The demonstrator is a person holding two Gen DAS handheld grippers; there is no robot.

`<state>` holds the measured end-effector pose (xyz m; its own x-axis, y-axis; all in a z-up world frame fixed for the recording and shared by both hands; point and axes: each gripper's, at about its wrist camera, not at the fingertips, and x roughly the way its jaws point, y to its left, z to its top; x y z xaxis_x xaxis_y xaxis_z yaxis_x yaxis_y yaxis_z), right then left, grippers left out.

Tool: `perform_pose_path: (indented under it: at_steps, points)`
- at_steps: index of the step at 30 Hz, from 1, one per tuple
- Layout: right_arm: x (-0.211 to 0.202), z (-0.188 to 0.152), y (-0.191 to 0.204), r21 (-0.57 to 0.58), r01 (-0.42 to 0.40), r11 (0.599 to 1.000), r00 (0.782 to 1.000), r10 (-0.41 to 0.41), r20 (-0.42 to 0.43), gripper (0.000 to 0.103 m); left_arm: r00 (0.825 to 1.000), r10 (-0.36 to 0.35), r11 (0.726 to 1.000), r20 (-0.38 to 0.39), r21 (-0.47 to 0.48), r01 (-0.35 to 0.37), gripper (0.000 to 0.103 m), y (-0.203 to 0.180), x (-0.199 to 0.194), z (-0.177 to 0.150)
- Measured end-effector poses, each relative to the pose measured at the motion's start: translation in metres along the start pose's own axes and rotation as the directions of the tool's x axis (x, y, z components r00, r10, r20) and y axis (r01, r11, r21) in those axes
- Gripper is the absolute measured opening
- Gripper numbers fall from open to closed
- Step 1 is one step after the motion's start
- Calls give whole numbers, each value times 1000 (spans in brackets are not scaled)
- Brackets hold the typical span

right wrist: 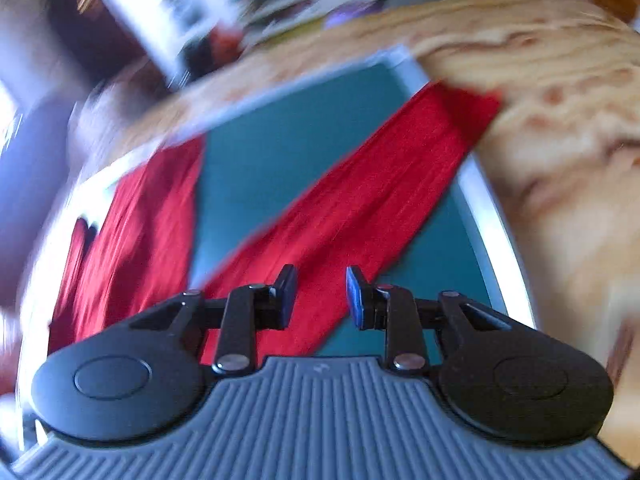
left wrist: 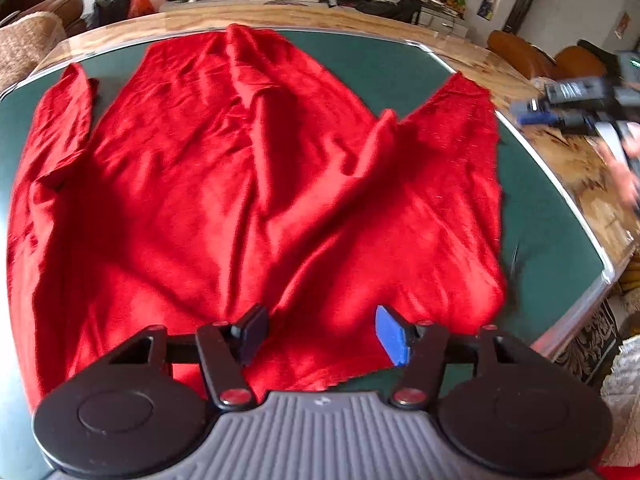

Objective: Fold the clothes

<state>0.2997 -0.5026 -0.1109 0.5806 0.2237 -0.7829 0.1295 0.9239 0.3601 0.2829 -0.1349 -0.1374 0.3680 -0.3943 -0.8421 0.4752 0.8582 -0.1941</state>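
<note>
Red, wrinkled fabric fills most of the left wrist view: one long-sleeved red garment (left wrist: 248, 184) lies spread flat on the green mat (left wrist: 536, 216) of the bench, its body in the centre of the frame. One sleeve runs down the left edge of the frame and the other fans out at the right, so two sleeves are visible.

The left tongs (left wrist: 320, 334) sit at the bottom centre of that view, pointing forward over the near edge of the garment. Their two fingers, one black and one with a blue pad (left wrist: 390, 336), stand wide apart with nothing between them but the cloth lying below; whether they touch the cloth cannot be told.

At the right edge of the same view, blurred, the right tongs (left wrist: 560, 110) appear above the wooden rim (left wrist: 576, 160) of the bench, with part of a hand (left wrist: 624, 168) behind them.

The right wrist view is heavily blurred and tilted. The right tongs (right wrist: 322, 298) are at the bottom centre, fingers parted with a clear gap and gripping nothing. Beyond them a red sleeve (right wrist: 360, 200) stretches diagonally from the lower left toward the upper right across the green mat, its end reaching the wooden rim. More of the garment shows at the left of the frame.
</note>
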Motion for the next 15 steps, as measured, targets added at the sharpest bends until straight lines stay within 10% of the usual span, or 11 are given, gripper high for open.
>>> perform_pose_path:
  at_steps: [15]
  points:
    - [13, -118, 64, 307, -137, 942, 949, 214, -230, 32, 999, -39, 997, -22, 72, 41, 59, -26, 5, 2]
